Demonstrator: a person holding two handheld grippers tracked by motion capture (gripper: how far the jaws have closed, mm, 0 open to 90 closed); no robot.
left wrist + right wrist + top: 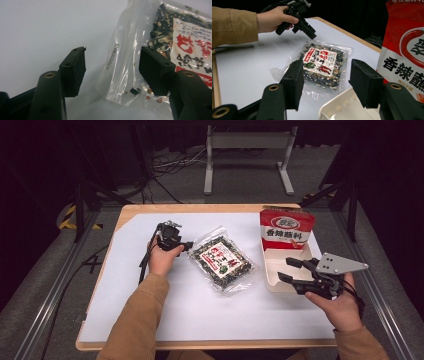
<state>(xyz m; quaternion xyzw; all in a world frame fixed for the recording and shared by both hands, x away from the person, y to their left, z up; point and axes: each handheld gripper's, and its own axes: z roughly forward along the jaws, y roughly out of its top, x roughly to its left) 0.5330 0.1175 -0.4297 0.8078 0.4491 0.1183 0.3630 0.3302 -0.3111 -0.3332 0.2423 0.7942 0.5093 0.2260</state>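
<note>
Distance favours my left gripper [189, 246]: jaws released, empty, straddling the corner seal of the dried-vegetable packet [221, 261], lying diagonally mid-table. My right gripper [285, 269], also released, hovers over the white tray [272, 279].

A clear bag of dried seasoning mix [221, 261] lies flat in the middle of the table [150, 320]. To its right sits a shallow tray [276, 270], with a standing spice pouch [286, 230] at its far end. The left claw [187, 246] hangs just left of the bag; the right claw [288, 269] hovers over the tray.
</note>
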